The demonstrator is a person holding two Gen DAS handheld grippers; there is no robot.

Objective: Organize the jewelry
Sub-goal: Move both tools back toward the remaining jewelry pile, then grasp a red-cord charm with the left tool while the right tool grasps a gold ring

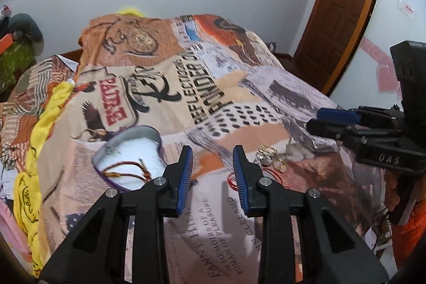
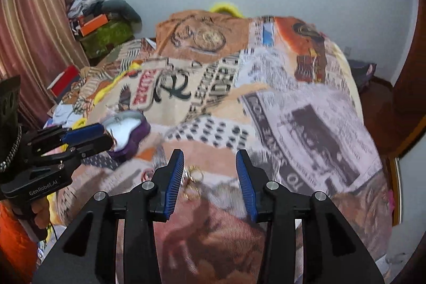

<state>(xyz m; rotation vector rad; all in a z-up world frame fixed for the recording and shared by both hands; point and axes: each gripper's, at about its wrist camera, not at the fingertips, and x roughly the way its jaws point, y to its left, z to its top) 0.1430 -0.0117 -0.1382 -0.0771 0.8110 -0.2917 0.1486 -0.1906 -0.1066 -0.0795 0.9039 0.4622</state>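
Sorting underway. My left claw (image 1: 213,172) and right claw (image 2: 210,177) both apart, empty. Rings (image 2: 194,177) on bed (image 2: 306,124) (blurred); next: pinch one, carry to box (image 1: 133,159).

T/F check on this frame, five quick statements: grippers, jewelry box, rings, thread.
1. Both grippers are open and hold nothing. True: left gripper, right gripper.
2. The purple box is shut. False: it lies open, its white lining showing.
3. Gold rings lie on the blanket, outside the box. True.
4. The red cords lie in the box. True.
5. The right gripper is clamped on a ring. False: its fingers stand apart, the rings loose near them.
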